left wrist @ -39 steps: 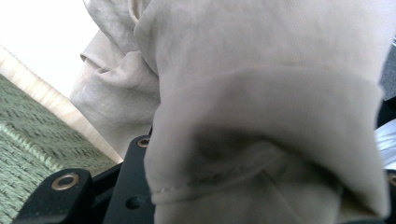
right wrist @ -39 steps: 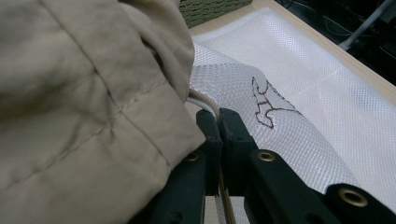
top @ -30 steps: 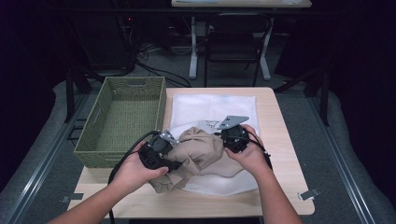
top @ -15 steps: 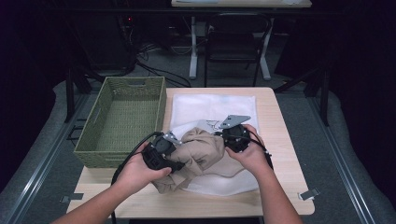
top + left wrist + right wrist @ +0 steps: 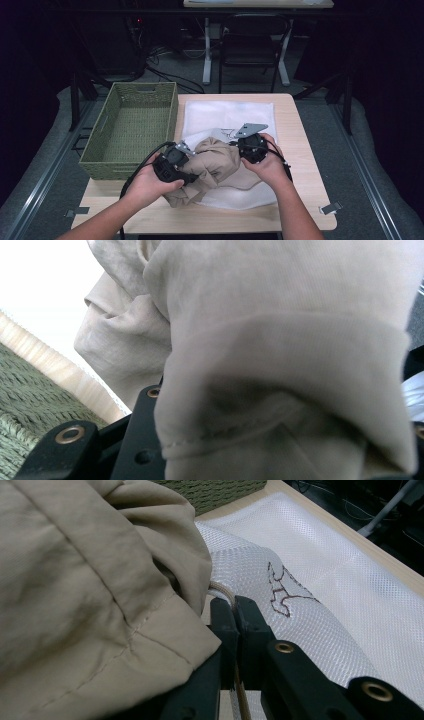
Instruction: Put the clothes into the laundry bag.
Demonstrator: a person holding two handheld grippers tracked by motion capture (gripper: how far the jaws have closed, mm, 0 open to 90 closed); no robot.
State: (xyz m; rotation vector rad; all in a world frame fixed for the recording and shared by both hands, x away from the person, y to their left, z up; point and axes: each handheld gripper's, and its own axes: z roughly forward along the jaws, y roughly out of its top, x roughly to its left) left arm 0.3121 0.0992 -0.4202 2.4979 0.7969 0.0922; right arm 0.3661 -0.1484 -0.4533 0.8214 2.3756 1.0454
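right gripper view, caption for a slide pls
Right gripper fingers pinched on a tan drawstring beside the beige garment.

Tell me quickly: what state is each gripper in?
Left gripper: closed on the tan garment.
Right gripper: jaws shut, pinching a thin tan cord.

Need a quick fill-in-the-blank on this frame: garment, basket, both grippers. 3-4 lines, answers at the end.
1. The bunched garment between the two grippers is ____ in colour.
2. The woven basket stands at the table's ____ side in the high view.
3. The right gripper has its jaws ____ on a thin tan cord.
4. Under the garment lies a white ____ bag.

Missing words: tan; left; shut; mesh
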